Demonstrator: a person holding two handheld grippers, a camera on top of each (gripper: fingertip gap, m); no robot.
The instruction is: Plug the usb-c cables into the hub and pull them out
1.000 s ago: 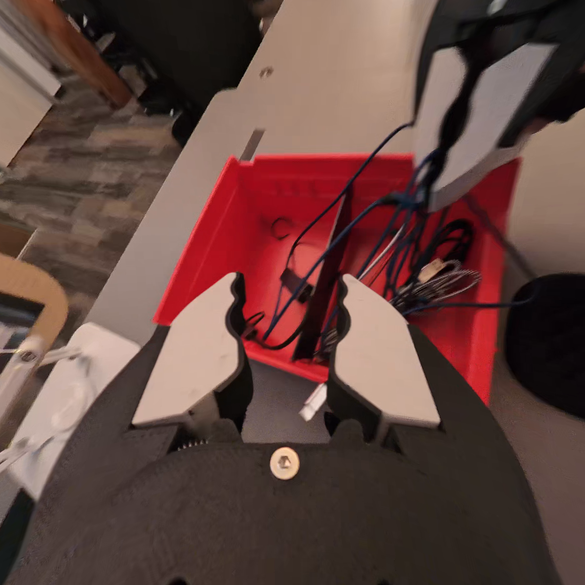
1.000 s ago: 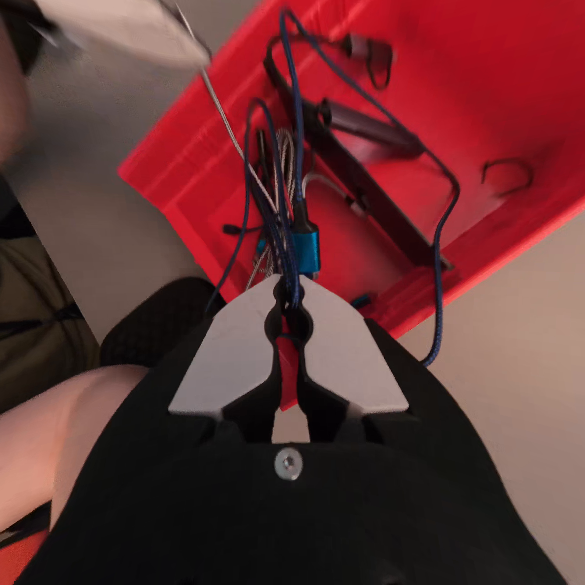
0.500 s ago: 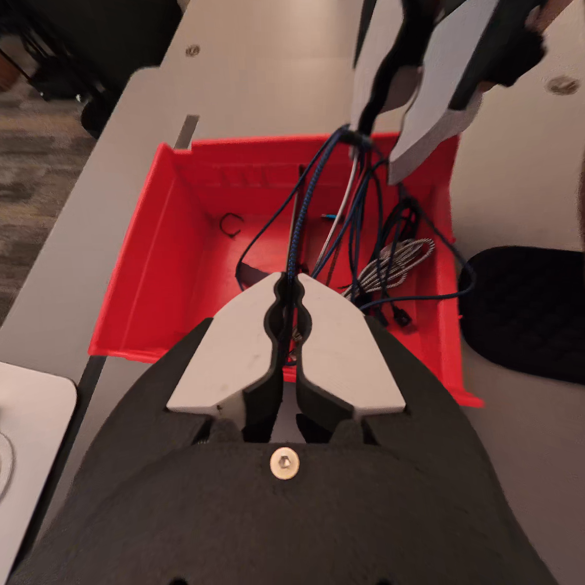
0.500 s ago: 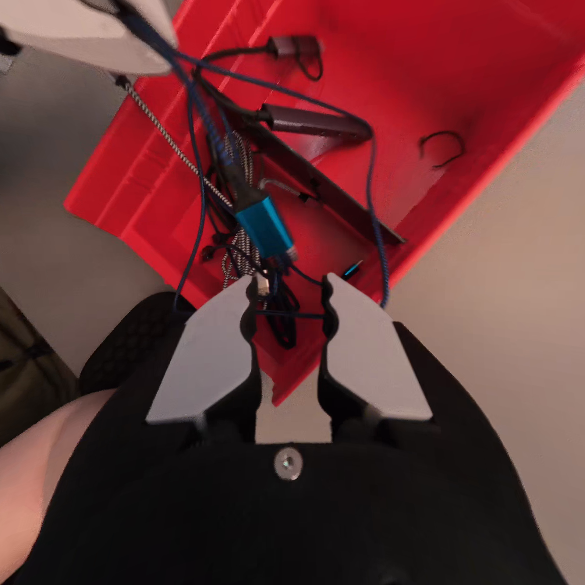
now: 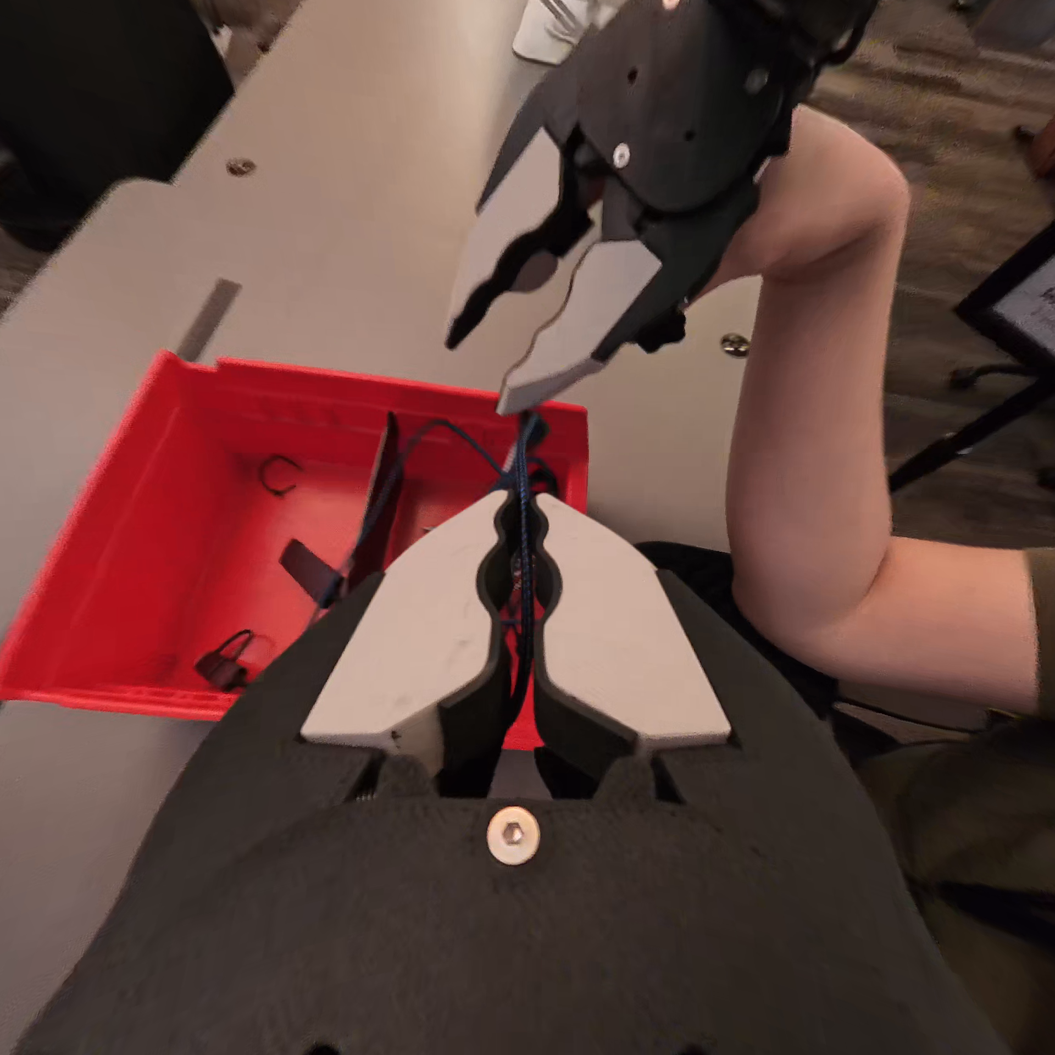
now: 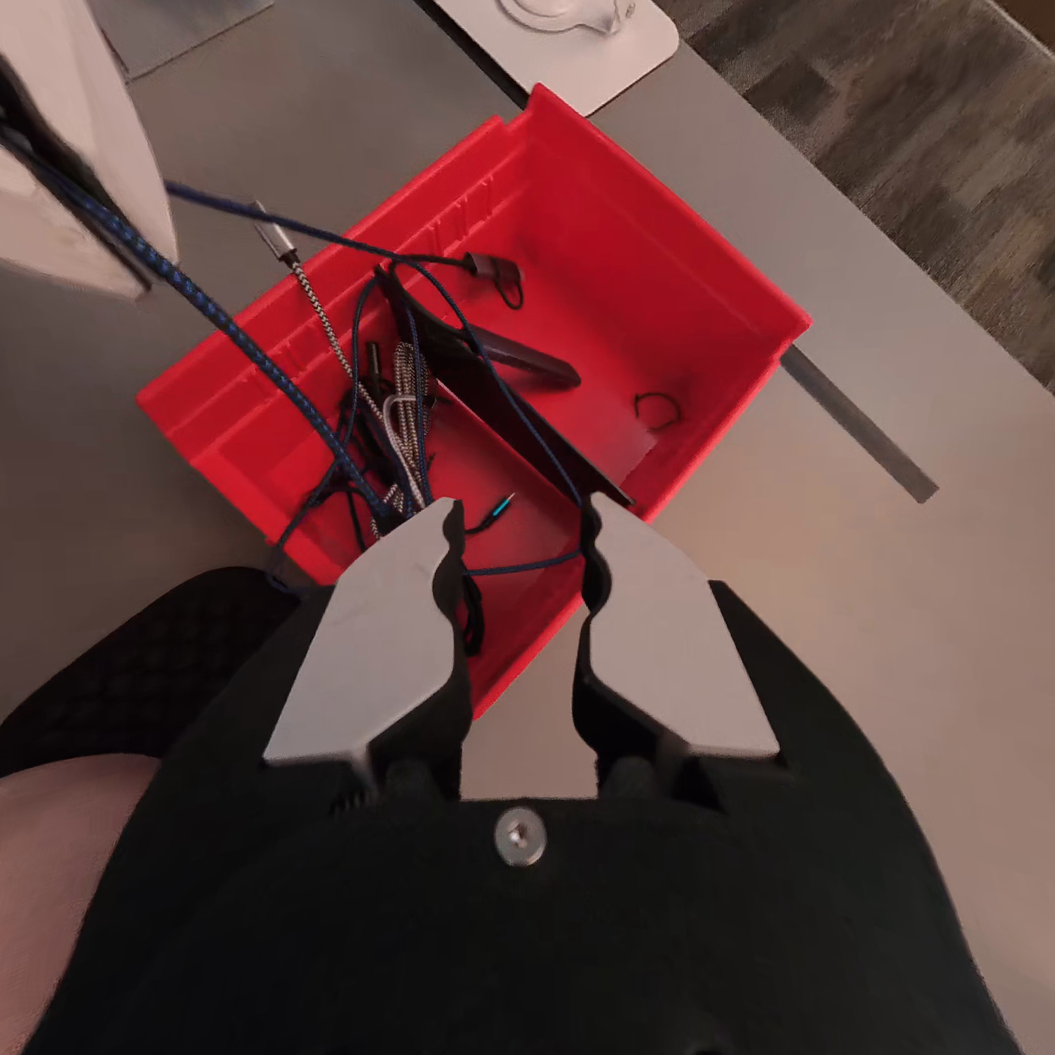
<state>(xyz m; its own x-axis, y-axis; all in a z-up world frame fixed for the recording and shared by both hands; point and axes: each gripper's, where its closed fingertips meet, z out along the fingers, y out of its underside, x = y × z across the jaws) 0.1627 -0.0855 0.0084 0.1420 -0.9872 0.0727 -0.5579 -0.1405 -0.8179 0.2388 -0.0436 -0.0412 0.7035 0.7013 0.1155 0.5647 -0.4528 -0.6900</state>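
Presently: left gripper [image 5: 520, 505] clenched on blue braided cable [image 5: 523, 548], lifting it from tangle in red bin [image 5: 131, 514]. Right gripper [image 6: 522, 508] spread wide, empty, above bin. Dark hub [image 6: 528, 365] lies beside black divider [image 6: 514, 425] inside bin. Step: cable extraction. Next, probably: free connector end, fetch hub, align plug.

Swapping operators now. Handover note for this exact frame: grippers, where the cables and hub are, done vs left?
Left gripper: shut on the blue braided cable, which is lifted out of the red bin.
Right gripper: open, empty, over the bin's near corner.
Silver braided cable and other leads lie tangled in the bin; the dark hub lies beside the black divider.
Done: one cable picked up. Left: every plug-in and pull-out.
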